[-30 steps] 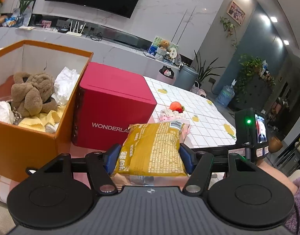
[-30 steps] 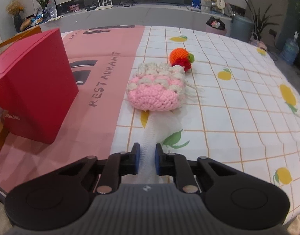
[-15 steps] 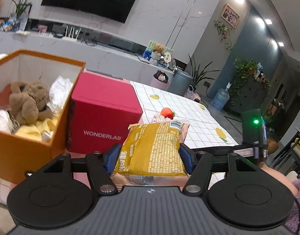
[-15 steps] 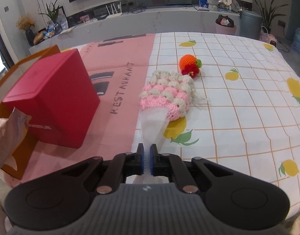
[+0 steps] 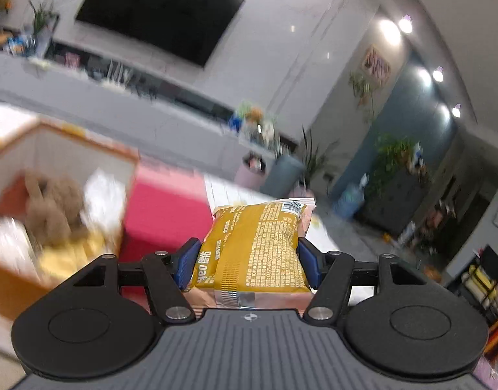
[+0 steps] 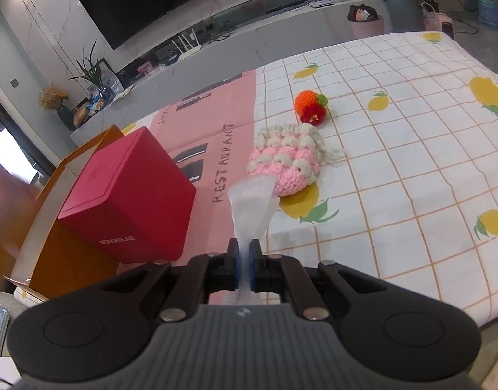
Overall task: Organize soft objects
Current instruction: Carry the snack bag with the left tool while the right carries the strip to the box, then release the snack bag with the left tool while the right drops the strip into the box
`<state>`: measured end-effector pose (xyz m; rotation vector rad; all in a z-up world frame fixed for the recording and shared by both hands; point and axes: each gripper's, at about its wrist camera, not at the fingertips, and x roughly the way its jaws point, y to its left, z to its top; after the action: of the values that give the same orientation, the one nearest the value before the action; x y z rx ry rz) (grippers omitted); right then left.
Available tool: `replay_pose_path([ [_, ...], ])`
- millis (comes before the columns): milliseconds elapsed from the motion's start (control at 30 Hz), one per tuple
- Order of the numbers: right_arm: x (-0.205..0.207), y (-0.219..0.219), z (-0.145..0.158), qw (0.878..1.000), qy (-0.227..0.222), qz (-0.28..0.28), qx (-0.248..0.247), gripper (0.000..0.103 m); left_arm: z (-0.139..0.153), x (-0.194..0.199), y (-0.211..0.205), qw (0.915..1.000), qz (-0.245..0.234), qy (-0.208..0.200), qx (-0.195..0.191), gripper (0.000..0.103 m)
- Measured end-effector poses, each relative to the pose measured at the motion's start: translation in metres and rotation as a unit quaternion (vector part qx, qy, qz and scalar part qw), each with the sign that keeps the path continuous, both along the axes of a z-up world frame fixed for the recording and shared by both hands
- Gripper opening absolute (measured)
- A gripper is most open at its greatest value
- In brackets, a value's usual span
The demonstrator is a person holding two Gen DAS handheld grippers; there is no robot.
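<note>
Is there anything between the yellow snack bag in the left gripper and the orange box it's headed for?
Nothing visible blocks it. The yellow snack bag is clamped in the left gripper, above the table. The orange box is open-topped; the red box stands beside it.

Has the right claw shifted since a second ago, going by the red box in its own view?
Yes. The right claw, shut on a thin translucent plastic piece, has risen and rolled: the red cube-shaped box now sits lower-left, tilted, top face showing.

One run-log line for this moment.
left gripper: shut on yellow snack packet | right gripper: shut on clear plastic film | orange box: open
</note>
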<state>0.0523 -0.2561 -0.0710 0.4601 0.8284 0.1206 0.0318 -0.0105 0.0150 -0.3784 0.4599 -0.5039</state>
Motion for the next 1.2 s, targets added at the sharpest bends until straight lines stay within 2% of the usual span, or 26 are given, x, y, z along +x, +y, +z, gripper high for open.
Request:
replay_pose_path([
  [67,-0.002,-0.001,-0.001,1.0,0.0,-0.001,-0.002,0.003,0.015,0.004,0.011,0.9994,0.024,-0.021,0.017,0.073],
  [233,-0.004,0.006,0.011,0.999,-0.02,0.011,-0.028,0.003,0.035,0.024,0.045,0.9936,0.072,-0.03,0.081,0.073],
  [333,0.0,0.017,0.03,0.998,-0.05,0.03,-0.028,0.003,0.042,0.041,0.065,0.9843,0.095,-0.034,0.145,0.073],
  [433,0.007,0.037,0.059,0.994,-0.089,0.055,-0.036,0.003,0.044,0.063,0.079,0.9747,0.111,-0.05,0.187,0.073],
  [533,0.018,0.065,0.085,0.988,-0.111,0.081,-0.075,0.003,0.037,0.09,0.087,0.967,0.1,-0.073,0.223,0.073],
  [633,0.031,0.094,0.098,0.982,-0.124,0.109,-0.093,0.003,0.028,0.115,0.085,0.96,0.071,-0.076,0.26,0.073],
  [733,0.045,0.122,0.099,0.977,-0.129,0.143,-0.094,0.003,0.011,0.148,0.074,0.9509,0.058,-0.042,0.301,0.073],
  [900,0.053,0.159,0.086,0.969,-0.133,0.186,-0.096,0.003,-0.027,0.187,0.062,0.9387,0.079,0.038,0.334,0.073],
  [1033,0.051,0.164,0.075,0.967,-0.138,0.188,-0.105,0.003,-0.049,0.188,0.065,0.9299,0.097,0.057,0.35,0.073],
  [1100,0.05,0.166,0.073,0.964,-0.141,0.191,-0.116,0.003,-0.056,0.183,0.063,0.9164,0.126,0.076,0.372,0.073],
  [1133,0.05,0.165,0.072,0.964,-0.139,0.192,-0.117,0.003,-0.057,0.183,0.065,0.913,0.131,0.086,0.377,0.072],
  [1200,0.051,0.161,0.071,0.968,-0.138,0.182,-0.108,0.003,-0.053,0.177,0.069,0.9156,0.142,0.087,0.366,0.072],
])
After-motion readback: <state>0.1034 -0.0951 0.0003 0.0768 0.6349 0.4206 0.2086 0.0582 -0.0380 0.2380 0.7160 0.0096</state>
